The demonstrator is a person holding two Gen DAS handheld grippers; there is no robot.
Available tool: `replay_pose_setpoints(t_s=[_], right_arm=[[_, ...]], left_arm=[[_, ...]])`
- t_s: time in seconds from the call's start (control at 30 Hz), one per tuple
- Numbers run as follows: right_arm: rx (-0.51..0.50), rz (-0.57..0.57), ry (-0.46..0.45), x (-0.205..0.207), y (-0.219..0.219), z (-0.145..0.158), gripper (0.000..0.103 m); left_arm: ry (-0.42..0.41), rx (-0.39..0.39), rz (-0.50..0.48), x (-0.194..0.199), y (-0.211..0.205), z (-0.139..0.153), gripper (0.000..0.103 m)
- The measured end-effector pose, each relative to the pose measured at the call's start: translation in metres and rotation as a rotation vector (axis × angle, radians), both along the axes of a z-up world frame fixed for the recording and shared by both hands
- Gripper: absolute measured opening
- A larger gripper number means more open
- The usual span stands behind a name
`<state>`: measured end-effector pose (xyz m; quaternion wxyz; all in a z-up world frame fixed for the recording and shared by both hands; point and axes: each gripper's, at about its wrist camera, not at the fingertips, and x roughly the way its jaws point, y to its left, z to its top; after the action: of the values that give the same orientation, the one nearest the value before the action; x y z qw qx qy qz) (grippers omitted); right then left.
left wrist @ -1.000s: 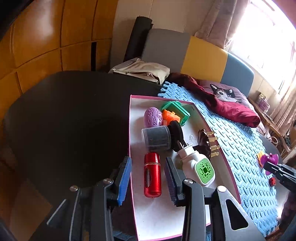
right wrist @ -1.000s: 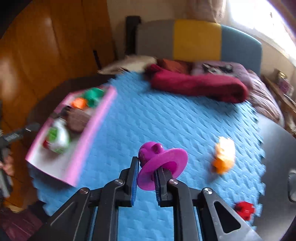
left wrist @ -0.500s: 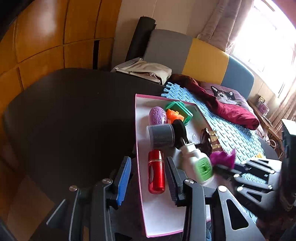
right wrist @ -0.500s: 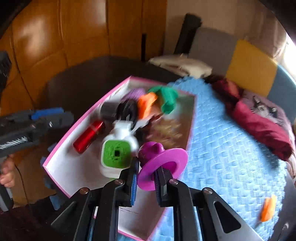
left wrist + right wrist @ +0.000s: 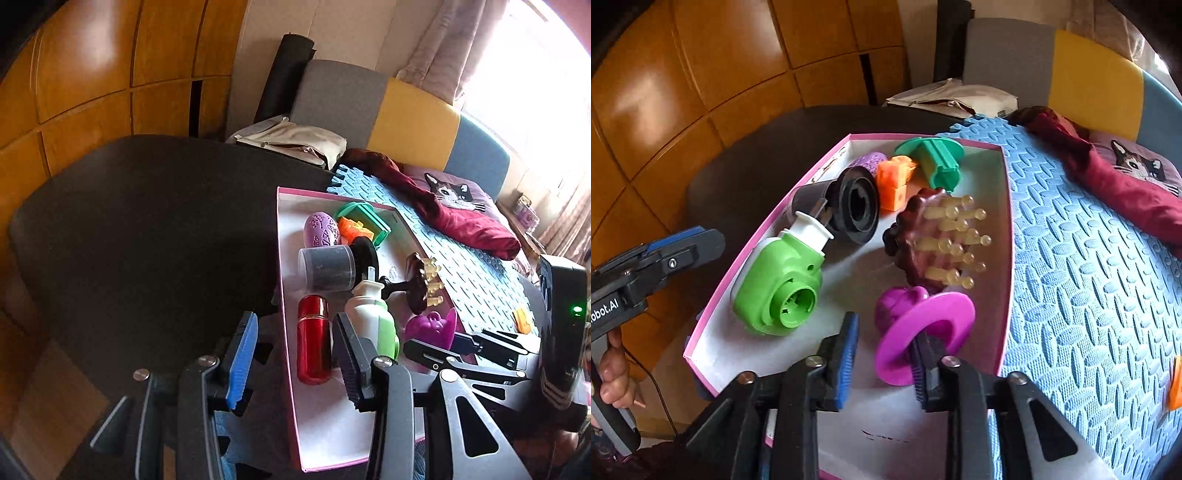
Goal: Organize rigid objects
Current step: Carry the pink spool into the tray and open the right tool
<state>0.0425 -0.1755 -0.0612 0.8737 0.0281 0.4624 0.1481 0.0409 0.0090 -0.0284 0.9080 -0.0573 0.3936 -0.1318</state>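
Observation:
A pink-rimmed white box (image 5: 1005, 229) (image 5: 284, 332) holds several rigid objects: a green-and-white plug-in device (image 5: 783, 280), a brown massage brush (image 5: 923, 236), a black-lidded grey jar (image 5: 849, 206), orange (image 5: 894, 181) and green (image 5: 934, 158) toys, a red cylinder (image 5: 313, 339). My right gripper (image 5: 884, 354) is open over the box; the magenta flanged toy (image 5: 923, 328) rests against its right finger. My left gripper (image 5: 291, 354) is open and empty, straddling the box's left rim.
The box lies on a blue foam mat (image 5: 1089, 258) over a dark round table (image 5: 147, 229). An orange piece (image 5: 1174, 376) lies on the mat at right. A dark red cloth (image 5: 1108, 177) and a cat cushion lie beyond.
My right gripper carried the magenta toy from over the mat to the box, then opened, letting go of it. The left gripper barely moved.

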Motion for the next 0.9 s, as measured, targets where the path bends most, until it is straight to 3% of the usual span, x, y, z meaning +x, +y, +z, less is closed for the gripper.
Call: replay_pose_setpoints(t_s=[0.9], right_arm=[[0.017,-0.098,-0.104,-0.044,-0.035,0.034,0.037]], left_arm=[[-0.046,0.039,-0.031,-0.013,-0.011,0.010,0.046]])
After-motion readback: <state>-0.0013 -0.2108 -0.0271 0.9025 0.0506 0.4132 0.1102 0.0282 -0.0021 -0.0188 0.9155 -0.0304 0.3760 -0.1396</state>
